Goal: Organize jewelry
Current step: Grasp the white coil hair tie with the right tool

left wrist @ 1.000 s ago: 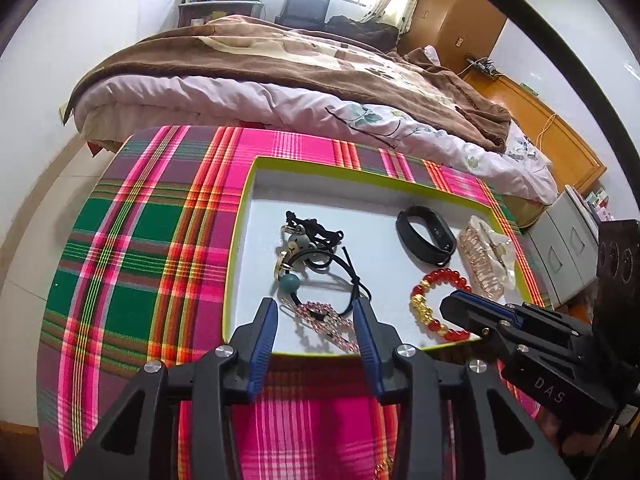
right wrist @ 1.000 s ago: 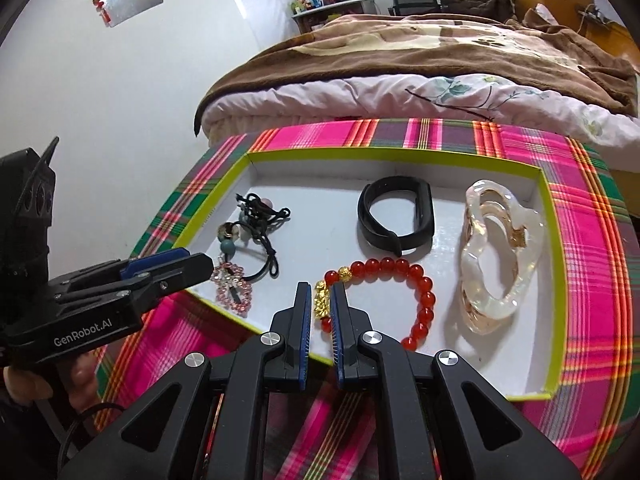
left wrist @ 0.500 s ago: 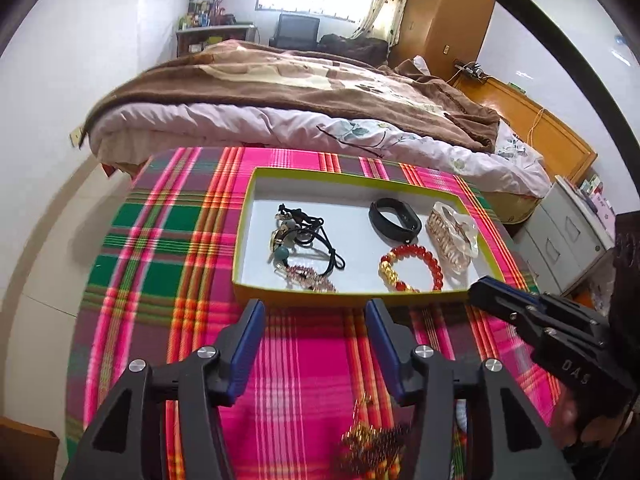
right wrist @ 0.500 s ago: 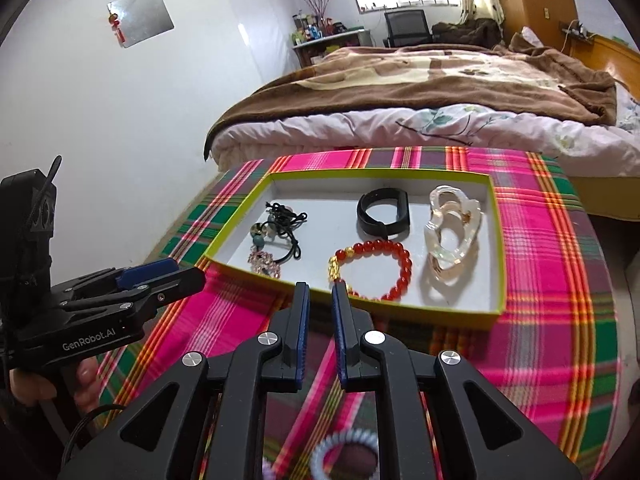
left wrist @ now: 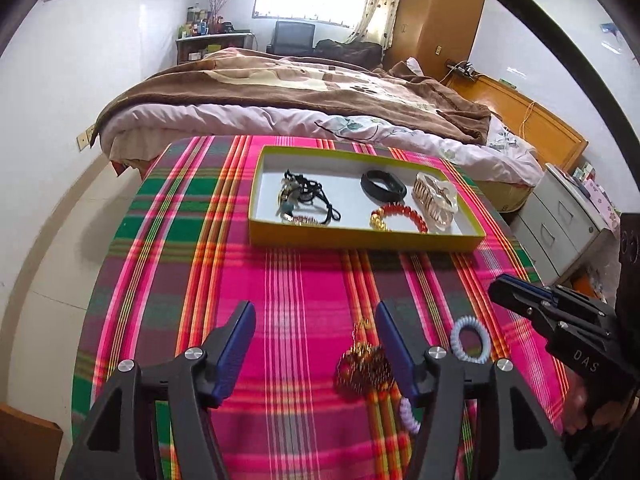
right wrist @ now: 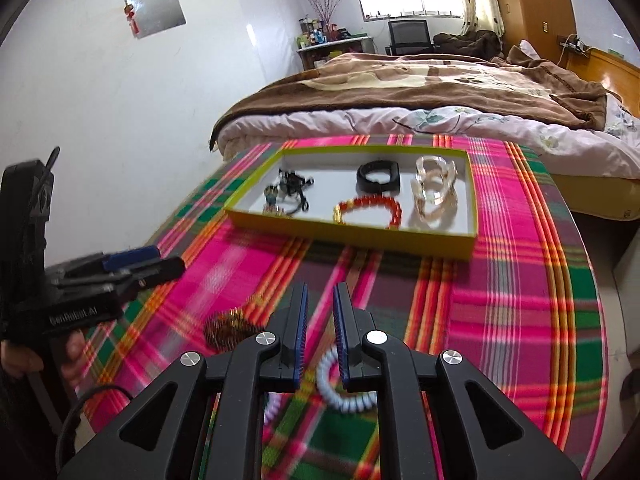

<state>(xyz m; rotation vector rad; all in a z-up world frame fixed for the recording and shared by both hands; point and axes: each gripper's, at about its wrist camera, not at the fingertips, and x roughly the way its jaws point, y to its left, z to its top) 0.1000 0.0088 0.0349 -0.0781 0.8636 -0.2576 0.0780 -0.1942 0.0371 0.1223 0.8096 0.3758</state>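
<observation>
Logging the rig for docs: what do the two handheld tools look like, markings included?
Both tools are black plastic frames with triangular cut-outs, silver screws and blue ribbed fingers. The left tool reads "GenRobot.AI" and trails a black cable; the right tool reads "DAS".

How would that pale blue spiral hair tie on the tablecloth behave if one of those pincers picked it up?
The spiral hair tie looks like a thin coiled plastic ring, so it is probably very light. Its open coils suggest it would squash and stretch rather than stay stiff. Lying flat on the plaid tablecloth, it seems unlikely to roll, though smooth coils might slip from a shallow pinch.
</observation>
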